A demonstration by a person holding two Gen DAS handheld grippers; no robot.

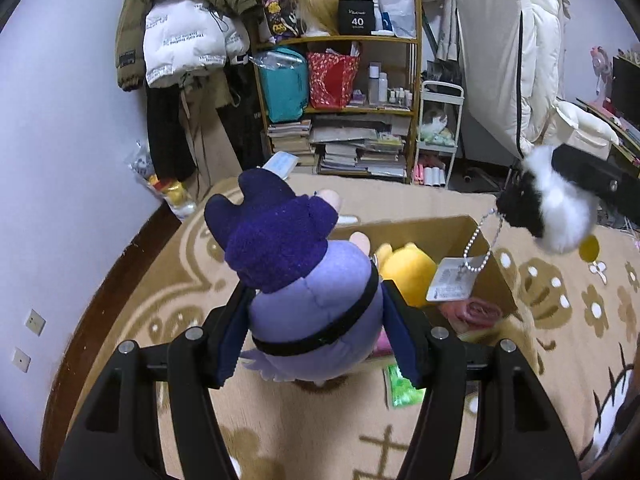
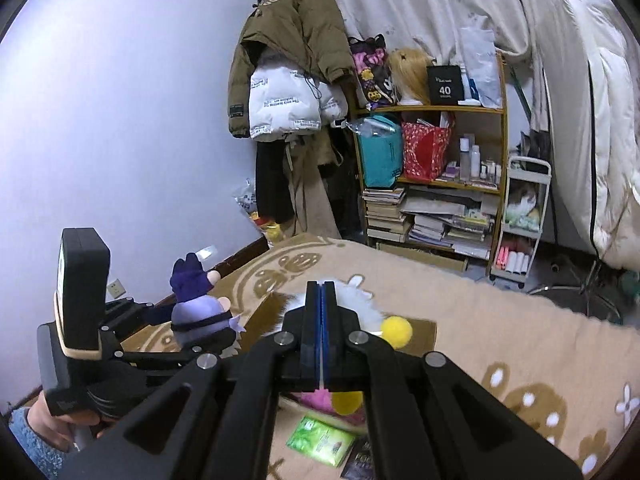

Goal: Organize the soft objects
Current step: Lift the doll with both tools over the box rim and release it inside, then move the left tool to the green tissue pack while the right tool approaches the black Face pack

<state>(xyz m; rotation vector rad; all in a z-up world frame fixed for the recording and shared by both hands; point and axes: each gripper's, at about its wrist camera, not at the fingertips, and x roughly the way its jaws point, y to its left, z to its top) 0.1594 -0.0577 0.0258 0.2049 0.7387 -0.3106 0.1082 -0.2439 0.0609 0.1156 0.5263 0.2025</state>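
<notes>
My left gripper (image 1: 316,320) is shut on a purple plush doll (image 1: 304,280) with a dark blue hat and holds it above the near left corner of an open cardboard box (image 1: 416,228). A yellow plush (image 1: 408,272) and a pink soft item (image 1: 476,312) lie in the box. My right gripper (image 2: 321,300) is shut on a black and white fluffy plush (image 1: 548,200) with a bead chain and paper tag (image 1: 452,280), held above the box's right side. In the right wrist view the fluffy plush (image 2: 360,304) is mostly hidden by the fingers, and the purple doll (image 2: 200,312) shows at left.
The box stands on a beige patterned blanket (image 1: 280,432). A green packet (image 1: 400,388) lies on the blanket by the box. A wooden shelf (image 1: 340,100) with books and bags, hanging coats (image 1: 180,40) and a white cart (image 1: 436,132) stand beyond the bed.
</notes>
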